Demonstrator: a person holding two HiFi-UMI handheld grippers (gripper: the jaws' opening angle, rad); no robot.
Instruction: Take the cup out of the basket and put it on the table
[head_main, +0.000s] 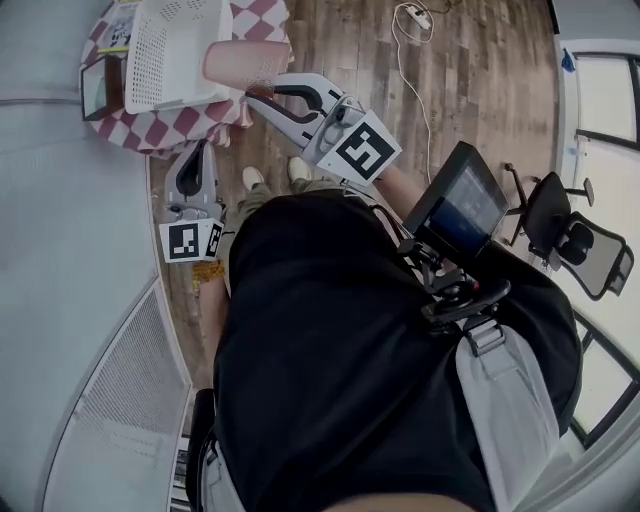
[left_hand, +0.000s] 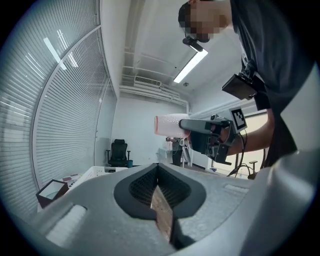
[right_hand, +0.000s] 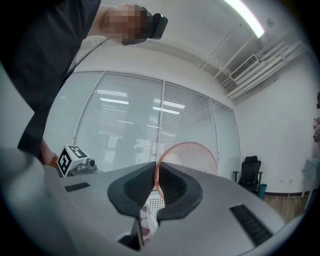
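No word, number or brand can be read anywhere. Only black-and-white square patterns are borne by the right cube (head_main: 362, 150), behind the right jaws, and by the left cube (head_main: 185, 242), behind the left jaws. Print is carried by a sheet (head_main: 120, 28) well ahead of the left jaws, but it is too small to be made out.

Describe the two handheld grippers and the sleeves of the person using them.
The left gripper and right gripper both have pale grey, smoothly curved plastic shells, with black ribbed pads lining the jaws. Each carries a white cube printed with black square markers: the left cube and the right cube. The person wears a black short-sleeved top.
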